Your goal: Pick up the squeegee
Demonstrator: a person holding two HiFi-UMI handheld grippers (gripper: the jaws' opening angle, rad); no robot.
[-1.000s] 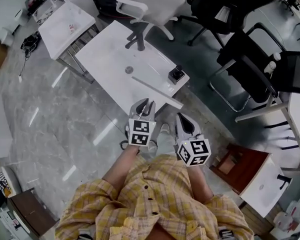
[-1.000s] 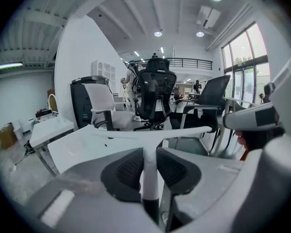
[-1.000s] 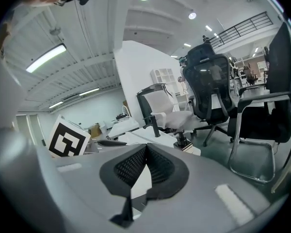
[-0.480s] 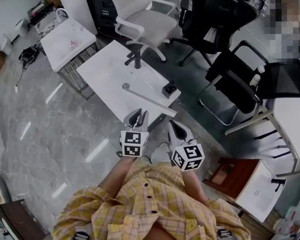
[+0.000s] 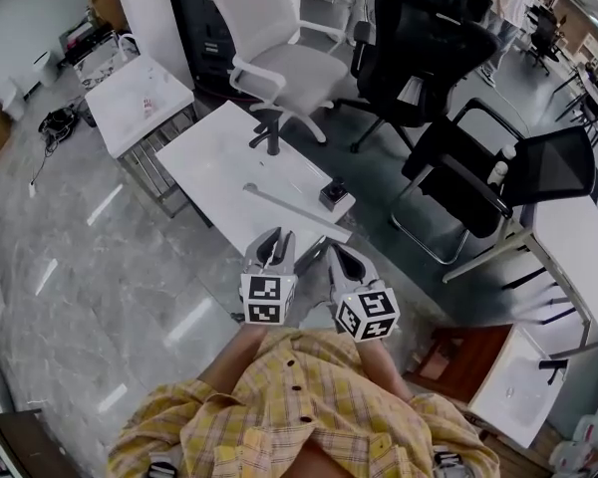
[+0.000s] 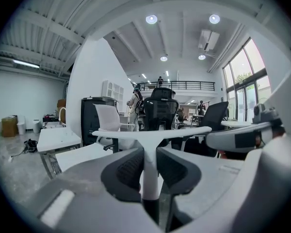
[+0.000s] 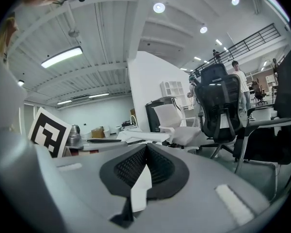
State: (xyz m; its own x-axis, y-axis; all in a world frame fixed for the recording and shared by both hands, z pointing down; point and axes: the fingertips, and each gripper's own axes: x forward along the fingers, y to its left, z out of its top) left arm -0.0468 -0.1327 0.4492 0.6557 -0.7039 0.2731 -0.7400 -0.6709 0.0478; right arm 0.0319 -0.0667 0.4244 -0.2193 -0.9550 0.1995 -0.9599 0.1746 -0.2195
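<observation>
Squeegee [image 6: 150,171]: its white handle stands upright between the dark pads of my left gripper [image 6: 150,155], which is clamped on it from both sides. The long white blade runs crosswise at the handle's far end, forming a T. In the head view, the left gripper [image 5: 276,249] sits just ahead of the yellow plaid shirt [image 5: 299,406]. The squeegee's blade [image 5: 291,207] stretches slantwise just beyond the jaws, over the near edge of the white table [image 5: 214,147] and held clear of its top.

My right gripper [image 5: 341,260] rides just beside the left one, apart from the squeegee. In its own view, the right gripper [image 7: 145,149] has its pads meeting at the tips. A pale wedge shows in the gap behind them; I cannot tell what it is.

A small black object [image 5: 335,193] stands on the table near the blade's right end. A second, smaller white table [image 5: 140,98] stands to the left. Beyond the table are a white office chair [image 5: 279,53] and a black office chair [image 5: 419,53].
</observation>
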